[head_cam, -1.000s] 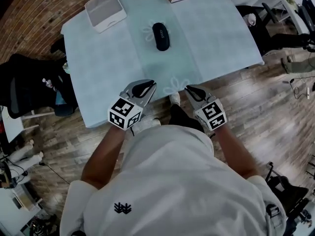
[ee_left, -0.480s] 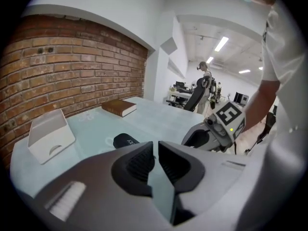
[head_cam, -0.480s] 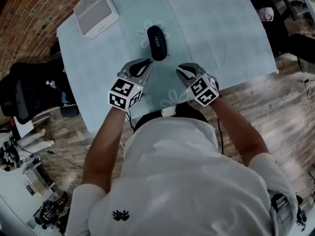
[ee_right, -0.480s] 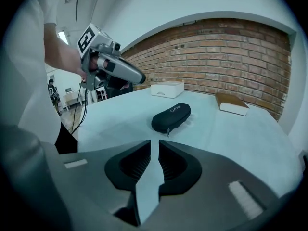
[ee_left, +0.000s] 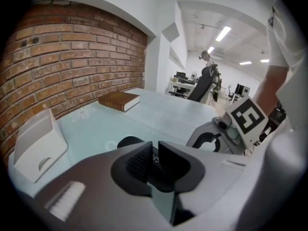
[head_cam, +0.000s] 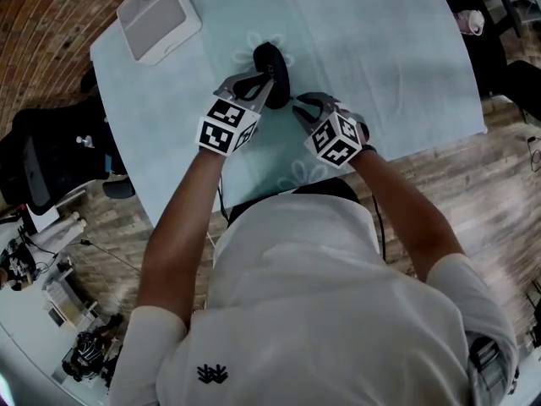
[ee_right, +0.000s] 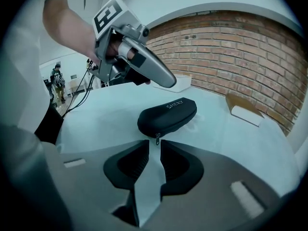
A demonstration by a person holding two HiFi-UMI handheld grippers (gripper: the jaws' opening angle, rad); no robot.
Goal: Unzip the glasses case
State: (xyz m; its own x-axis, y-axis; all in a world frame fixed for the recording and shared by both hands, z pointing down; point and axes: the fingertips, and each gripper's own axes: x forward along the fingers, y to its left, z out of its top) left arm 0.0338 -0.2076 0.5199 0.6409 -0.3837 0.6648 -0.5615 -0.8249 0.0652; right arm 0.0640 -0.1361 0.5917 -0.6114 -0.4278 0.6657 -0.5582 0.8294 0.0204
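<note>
**A:** Case, where?

**B:** Case (head_cam: 272, 57) lies flat mid-table on the cloth (head_cam: 389, 49), logo side up. In the head view its near end is covered by the left gripper (head_cam: 256, 83).

**A:** Zipper?

**B:** Pull (ee_right: 157, 138) hangs off the end facing the right gripper (ee_right: 154, 148), right at the gap between its tips. The fingers are slightly apart with nothing pinched (can't tell if the pull touches a tip).

**A:** Left one?

**B:** The right gripper view shows it above the case, not on it. Its fingers leave only a thin slit. Its own view is mostly jaw, with a sliver of case showing past and between the tips.

**A:** Around it?

**B:** White tray (head_cam: 156, 19) sits near the far left corner, well apart from the case. Book (ee_left: 119, 100) is at the far edge, cut off by the frame in the head view. Brick wall (ee_left: 72, 57) stands behind the table.
</note>
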